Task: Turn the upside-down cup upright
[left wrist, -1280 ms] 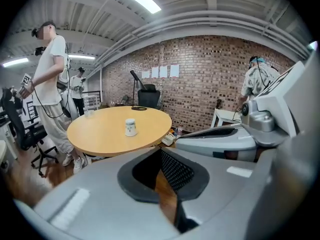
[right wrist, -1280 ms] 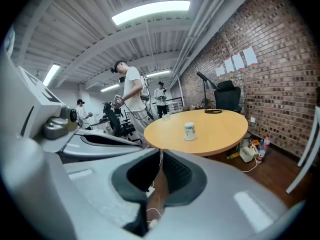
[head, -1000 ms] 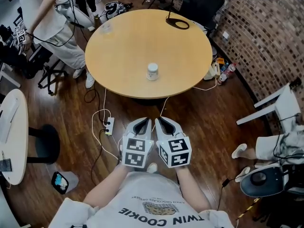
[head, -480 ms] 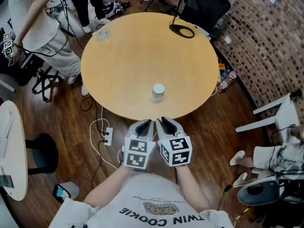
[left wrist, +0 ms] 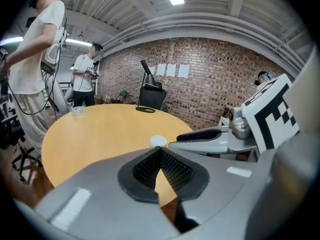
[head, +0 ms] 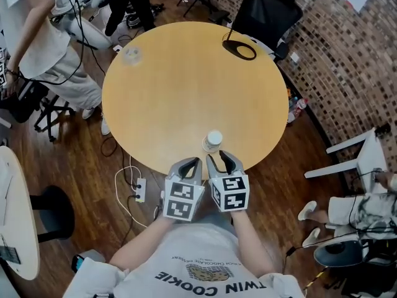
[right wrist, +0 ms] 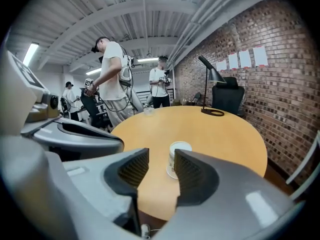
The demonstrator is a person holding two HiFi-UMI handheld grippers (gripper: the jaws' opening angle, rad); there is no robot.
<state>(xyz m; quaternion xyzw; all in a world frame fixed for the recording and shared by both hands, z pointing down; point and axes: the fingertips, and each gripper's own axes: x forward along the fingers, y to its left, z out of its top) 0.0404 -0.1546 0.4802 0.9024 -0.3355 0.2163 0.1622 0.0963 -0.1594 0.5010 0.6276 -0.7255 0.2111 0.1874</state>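
White cup (head: pixel 213 141) just beyond R gripper (head: pixel 224 161), jaws just opening, empty; L gripper (head: pixel 189 164) closed

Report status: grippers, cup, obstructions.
Left gripper shut, empty. Right gripper jaws just opening, nothing between them. Cup upside down near table edge, untouched. Nothing in the way.

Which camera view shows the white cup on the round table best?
The right gripper view: the cup stands near, its top and part of its side clear. The head view shows it small, from above. The left gripper view shows only its top.
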